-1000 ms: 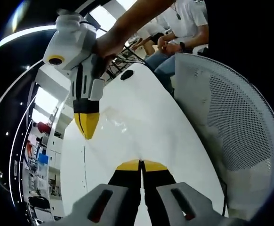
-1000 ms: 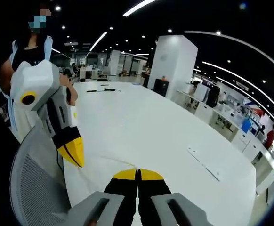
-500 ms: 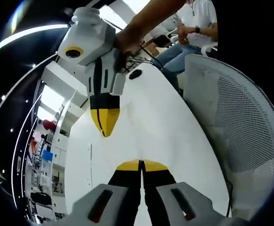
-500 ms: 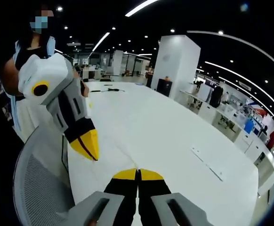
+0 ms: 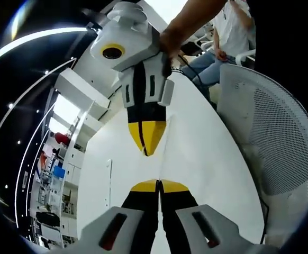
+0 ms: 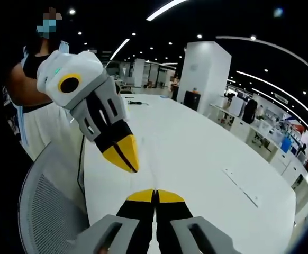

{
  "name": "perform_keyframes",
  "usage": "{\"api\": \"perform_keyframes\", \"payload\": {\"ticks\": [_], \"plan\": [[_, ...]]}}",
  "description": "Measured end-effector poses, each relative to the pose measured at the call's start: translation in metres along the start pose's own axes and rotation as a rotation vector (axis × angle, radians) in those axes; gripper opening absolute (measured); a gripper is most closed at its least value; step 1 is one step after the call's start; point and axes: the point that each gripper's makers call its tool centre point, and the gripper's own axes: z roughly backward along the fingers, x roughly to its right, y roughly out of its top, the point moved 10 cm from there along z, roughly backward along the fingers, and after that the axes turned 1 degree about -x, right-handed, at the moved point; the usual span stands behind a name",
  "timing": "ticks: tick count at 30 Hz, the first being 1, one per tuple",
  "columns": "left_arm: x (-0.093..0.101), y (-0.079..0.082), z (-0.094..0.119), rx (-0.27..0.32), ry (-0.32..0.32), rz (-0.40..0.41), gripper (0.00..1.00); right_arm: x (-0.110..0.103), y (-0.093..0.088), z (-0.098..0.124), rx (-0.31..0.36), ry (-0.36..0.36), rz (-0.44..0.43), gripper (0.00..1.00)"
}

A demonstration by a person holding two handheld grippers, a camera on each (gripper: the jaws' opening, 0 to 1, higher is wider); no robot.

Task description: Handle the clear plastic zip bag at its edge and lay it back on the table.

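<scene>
1. Here, in the left gripper view, the left gripper [image 5: 159, 186] rises from the bottom with its 2 yellow-tipped jaws pressed together, nothing visible between them.
2. Above it the right gripper [image 5: 147, 142] comes in from the top, held by a hand [image 5: 171, 46]; its yellow tips are also together and point down toward the white table [image 5: 196, 159].
3. In the right gripper view, the right gripper [image 6: 155, 196] has its 2 jaws closed against each other, and I can make out nothing held in them.
4. The left gripper [image 6: 125, 153] enters there from the left, tips together, hanging above the table's [image 6: 196, 159] near edge.
5. The clear plastic zip bag cannot be made out with any certainty on the white surface in either view.
6. A grey mesh chair back [image 5: 273, 143] stands just beside the table, and it appears again at the lower left of the right gripper view [image 6: 43, 211].
7. A seated person [image 5: 231, 32] is at the table's far end.
</scene>
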Motion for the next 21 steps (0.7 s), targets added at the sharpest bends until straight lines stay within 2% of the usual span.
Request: {"api": "perform_keyframes", "payload": {"ticks": [7,17,21], "plan": [[-0.004,-0.002,0.001,-0.004,0.015,0.004,0.00,-0.002,0.002,0.003,0.007,0.016,-0.020,0.00],[-0.006,-0.007,0.001,-0.010,0.019,0.021,0.00,0.002,0.008,0.012,0.037,0.027,-0.049,0.12],[-0.006,-0.006,0.001,-0.006,0.018,0.020,0.00,0.000,0.009,0.010,0.016,0.035,-0.035,0.19]]}}
